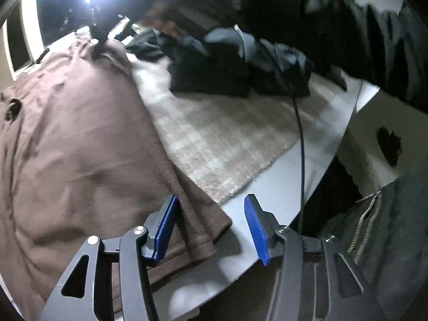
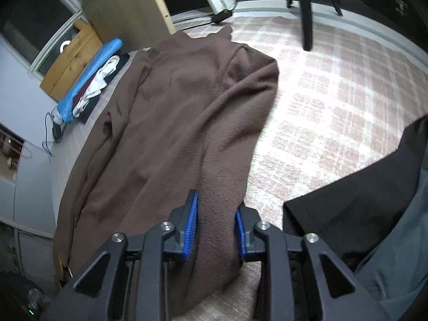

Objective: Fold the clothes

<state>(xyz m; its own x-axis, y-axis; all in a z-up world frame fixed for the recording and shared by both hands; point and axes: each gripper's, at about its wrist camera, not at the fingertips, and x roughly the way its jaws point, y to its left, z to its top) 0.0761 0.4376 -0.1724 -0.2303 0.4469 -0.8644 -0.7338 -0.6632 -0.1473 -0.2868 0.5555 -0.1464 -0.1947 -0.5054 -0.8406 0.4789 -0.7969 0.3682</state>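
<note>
A brown fleece garment (image 2: 171, 123) lies spread over a pale checked rug (image 2: 334, 101). In the right wrist view my right gripper (image 2: 216, 224) is shut on a bunched edge of this fleece, which fills the gap between the blue pads (image 2: 190, 227). In the left wrist view the same brown fleece (image 1: 75, 139) covers the left half, and its hem corner (image 1: 203, 230) lies between the spread blue fingers (image 1: 167, 227). My left gripper (image 1: 212, 228) is open just above that corner, holding nothing.
A heap of dark and grey-blue clothes (image 1: 240, 61) sits at the rug's far side. A black cable (image 1: 301, 139) runs across the rug. A grey zipped jacket (image 1: 379, 227) is at the right. Black fabric (image 2: 355, 195), a chair leg (image 2: 306, 13) and a blue roll (image 2: 88, 80) surround the fleece.
</note>
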